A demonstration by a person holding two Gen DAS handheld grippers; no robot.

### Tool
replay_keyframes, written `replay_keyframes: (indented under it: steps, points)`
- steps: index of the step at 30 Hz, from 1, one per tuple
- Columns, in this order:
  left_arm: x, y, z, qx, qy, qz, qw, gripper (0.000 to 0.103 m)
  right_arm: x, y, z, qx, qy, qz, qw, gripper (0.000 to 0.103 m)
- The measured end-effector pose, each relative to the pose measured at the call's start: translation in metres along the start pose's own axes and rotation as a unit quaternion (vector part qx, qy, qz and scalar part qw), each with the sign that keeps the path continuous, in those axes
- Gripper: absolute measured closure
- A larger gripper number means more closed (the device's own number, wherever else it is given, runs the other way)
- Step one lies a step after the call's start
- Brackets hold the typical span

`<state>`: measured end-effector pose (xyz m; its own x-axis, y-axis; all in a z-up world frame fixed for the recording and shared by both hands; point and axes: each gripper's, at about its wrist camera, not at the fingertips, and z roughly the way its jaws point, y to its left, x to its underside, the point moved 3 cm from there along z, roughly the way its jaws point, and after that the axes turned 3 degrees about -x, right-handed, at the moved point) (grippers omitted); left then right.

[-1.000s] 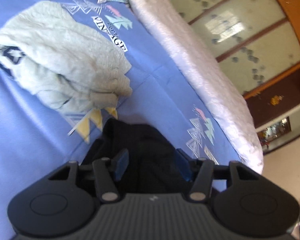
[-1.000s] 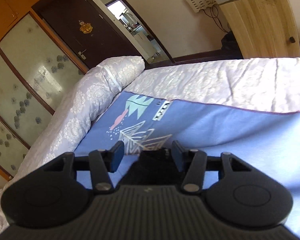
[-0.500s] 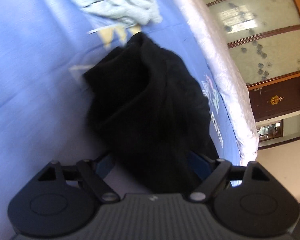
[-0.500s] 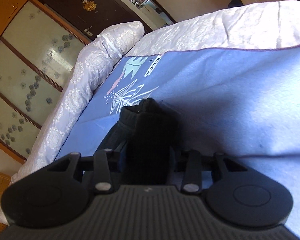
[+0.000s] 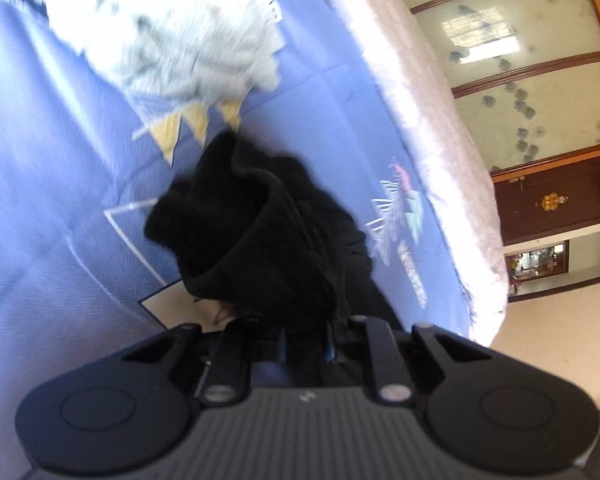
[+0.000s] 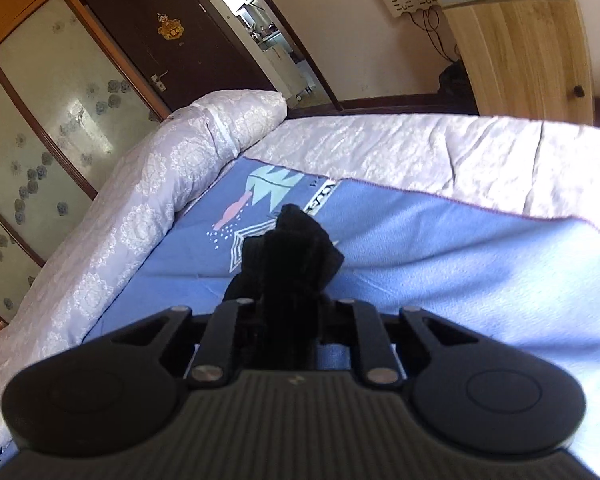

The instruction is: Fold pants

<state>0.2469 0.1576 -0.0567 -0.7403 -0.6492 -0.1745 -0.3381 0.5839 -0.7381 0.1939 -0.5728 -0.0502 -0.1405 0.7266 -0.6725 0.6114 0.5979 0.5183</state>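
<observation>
Left wrist view: the left claw (image 5: 305, 346) is closing, its jaws pinching a fold of the black pants (image 5: 260, 240); the pants lie bunched on the blue sheet (image 5: 40, 200), running from the claw toward 11 o'clock; a pale crumpled garment (image 5: 180, 40), blurred, sits beyond at 11 o'clock, close to the pants' far end; the white quilt (image 5: 420, 120) borders the sheet from 12 to 4 o'clock, with the frosted wardrobe doors (image 5: 520, 80) behind; bare sheet lies open toward 9 o'clock.

Right wrist view: the right claw (image 6: 290, 320) is closing on a raised tuft of the pants (image 6: 292, 248); blue sheet (image 6: 460, 260) spreads clear toward 3 o'clock; the quilt (image 6: 380, 148) rims it from 9 through 2 o'clock; a dark door (image 6: 160, 32) stands at 11 o'clock, a wooden cabinet (image 6: 520, 52) at 1 o'clock.
</observation>
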Motion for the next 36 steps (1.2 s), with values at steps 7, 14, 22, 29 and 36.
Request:
replay_keyframes:
  steps: [7,14,22,29,36]
  points:
    - [0.0,0.004,-0.07,0.005,-0.004,-0.004,1.0,0.088,-0.004,-0.012,-0.088,0.029,0.041,-0.032,0.998,0.083]
    - [0.056,0.077,-0.097,-0.053,0.043,0.005,0.9976,0.082,0.052,-0.116,-0.165,0.029,0.067,0.006,0.997,0.08]
    - [0.086,0.128,-0.108,-0.072,0.073,-0.027,0.9944,0.049,0.107,-0.228,-0.227,0.074,0.012,0.173,0.982,0.062]
    - [0.062,0.134,-0.12,-0.025,0.012,-0.044,0.9986,0.025,0.136,-0.157,-0.282,0.12,-0.073,0.048,0.989,0.058]
    - [0.052,0.159,-0.073,0.071,0.036,-0.113,0.9904,0.022,0.222,-0.025,-0.237,-0.072,0.076,-0.037,0.994,0.058]
